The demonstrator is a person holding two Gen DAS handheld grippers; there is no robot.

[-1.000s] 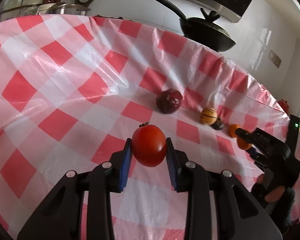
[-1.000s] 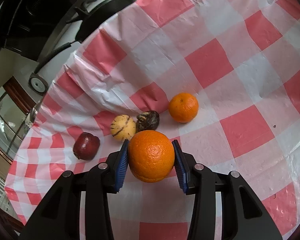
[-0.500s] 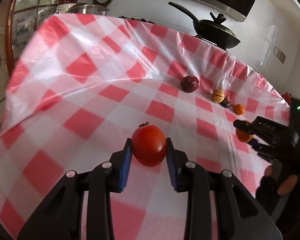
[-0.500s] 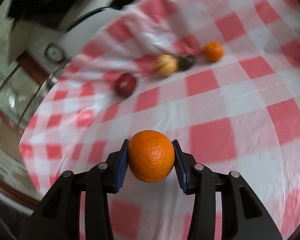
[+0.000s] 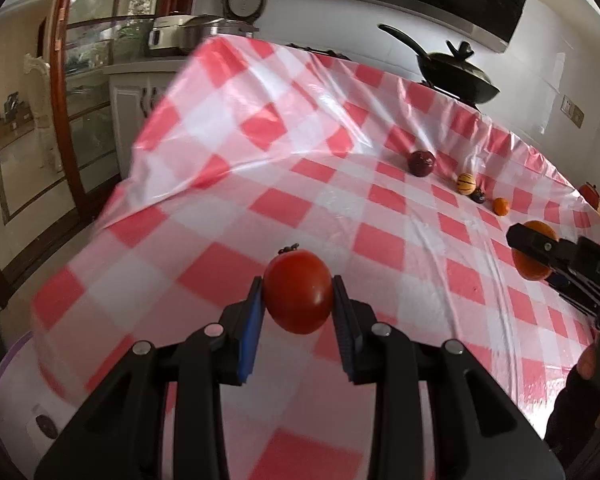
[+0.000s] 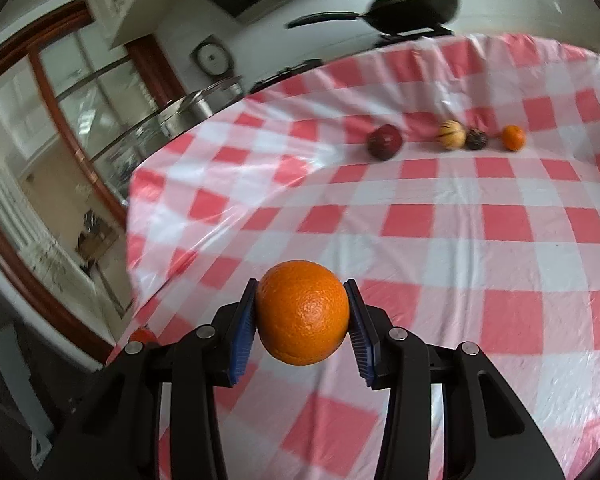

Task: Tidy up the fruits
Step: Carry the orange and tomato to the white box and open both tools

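A red tomato (image 5: 299, 291) is being gripped between the blue pads (image 5: 249, 334) of the left gripper (image 5: 299, 296) and carried clear above the near part of the red-and-white checked tablecloth (image 5: 340, 208). An orange (image 6: 302, 312) is being clamped in the same way by the right gripper (image 6: 302, 314), which is also being seen at the right edge of the left wrist view. At the far side of the table, four fruits are being kept in a row: a dark red fruit (image 6: 384, 142), a striped yellow fruit (image 6: 452, 134), a small dark fruit (image 6: 476, 139) touching it, and a small orange fruit (image 6: 513, 137) just beside. A black pan (image 5: 454, 72) is being left behind them. The carrying step is judged to be in hand; the next move is likely being a set-down for each fruit, which is calling for a chosen spot, a gentle lowering and a release.
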